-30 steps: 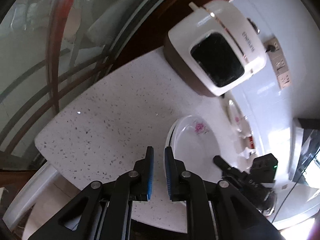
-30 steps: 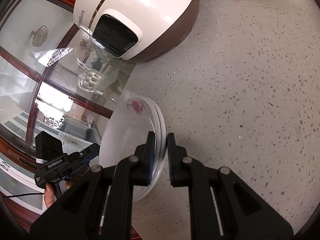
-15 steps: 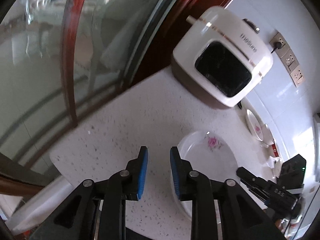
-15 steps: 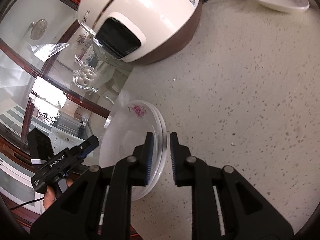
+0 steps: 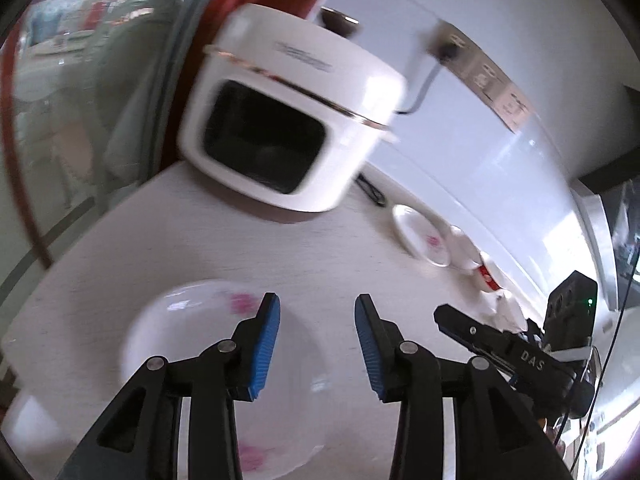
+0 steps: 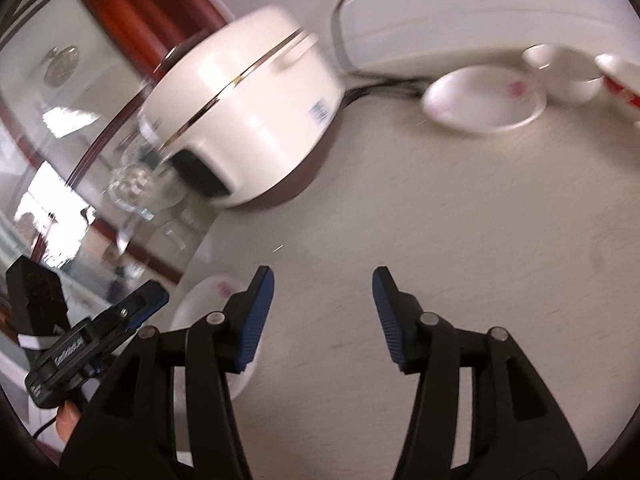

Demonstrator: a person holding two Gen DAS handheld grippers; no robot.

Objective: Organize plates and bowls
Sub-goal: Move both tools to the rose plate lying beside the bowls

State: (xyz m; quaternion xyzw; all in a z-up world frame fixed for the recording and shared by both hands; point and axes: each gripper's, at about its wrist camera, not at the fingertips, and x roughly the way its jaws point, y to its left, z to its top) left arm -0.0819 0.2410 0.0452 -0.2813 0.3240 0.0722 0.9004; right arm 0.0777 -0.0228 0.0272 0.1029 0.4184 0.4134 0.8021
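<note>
Blue-padded fingers (image 5: 264, 344) of the left gripper (image 5: 318, 344) stand apart with nothing between them; the jaws have just been opening, and no pad touches anything. The right gripper (image 6: 322, 316) reads the same — jaws just opening, gap bare, only countertop (image 6: 480, 220) seen through it. Both views are motion-blurred. In the left wrist view a white plate with pink flowers (image 5: 192, 344) lies flat on the pale countertop near its front left corner, below and partly behind the left finger; whether it is a single plate or a stack cannot be told here. The right wrist view shows the same plate at the countertop's left edge, mostly hidden by the left finger of that gripper. A white rice cooker (image 5: 288, 120) with a dark front panel and a gold band sits toward the back left corner, its cord running up to a wall socket strip (image 5: 484, 76). Along the back edge, by the wall, lie a second flowered plate (image 6: 484, 100), then a small white bowl (image 6: 564, 72) just beside it, then a red-and-white bowl (image 6: 620, 80) — cut off by the picture's edge. A thumb (image 6: 66, 420) shows under the left gripper's handle in the right wrist view.
</note>
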